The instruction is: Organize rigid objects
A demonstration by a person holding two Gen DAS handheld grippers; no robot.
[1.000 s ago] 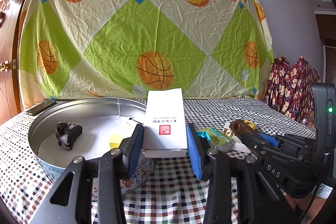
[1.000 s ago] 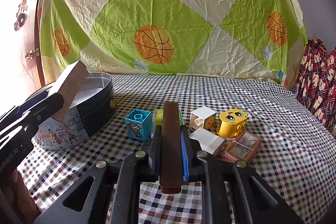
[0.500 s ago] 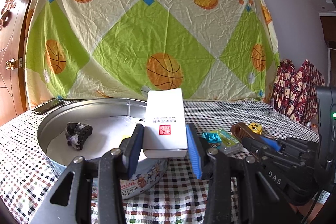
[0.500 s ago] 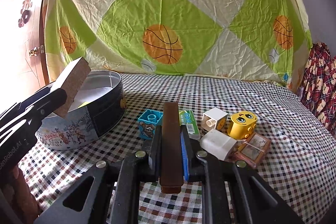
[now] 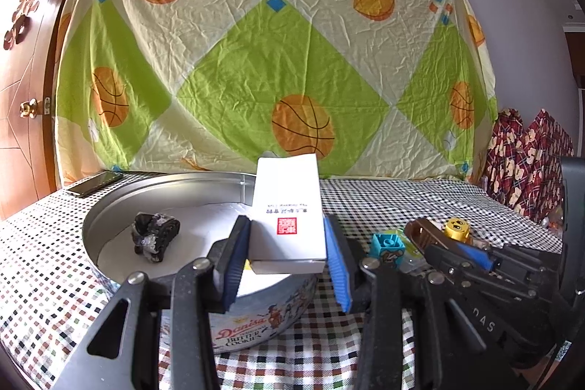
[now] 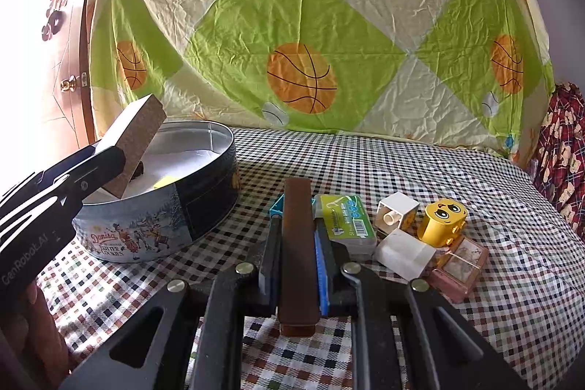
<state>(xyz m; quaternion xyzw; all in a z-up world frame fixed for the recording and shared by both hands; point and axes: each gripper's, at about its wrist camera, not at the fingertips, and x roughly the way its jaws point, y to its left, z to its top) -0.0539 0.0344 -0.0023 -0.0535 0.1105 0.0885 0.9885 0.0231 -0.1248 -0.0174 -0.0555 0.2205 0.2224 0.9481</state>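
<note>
Worktop (image 6: 420,178) under checked cloth carries everything; hanging sheet behind with basketball print.

Cookie tin (image 6: 204,207) sits far left, lid off, paper-lined; judging by contents it's the collection bin. Dark crumpled lump (image 5: 155,234) already inside on the liner, plus something small and yellow (image 6: 162,182), too hidden to identify.

Left gripper (image 5: 287,254) clamped on white carton (image 5: 289,214), pads on its two long sides. Carton is tilted up over the tin's near rim, so probably about to be lowered in.

Right gripper (image 6: 298,258) closed on brown bar (image 6: 297,243), gripped edge-on across the thin dimension, bar sticking out forward along the fingers. It's held above the cloth just right of the tin, likely waiting for the left side to clear the opening.

Loose pile at right, near the bar tip, not yet sorted: green floss box (image 6: 345,220), pink compact (image 6: 460,264), yellow face block (image 6: 442,220), white brick (image 6: 396,212), white cap (image 6: 404,253), blue brick (image 5: 387,243).

Phone (image 5: 93,183) at far left edge, apart from the task items.
</note>
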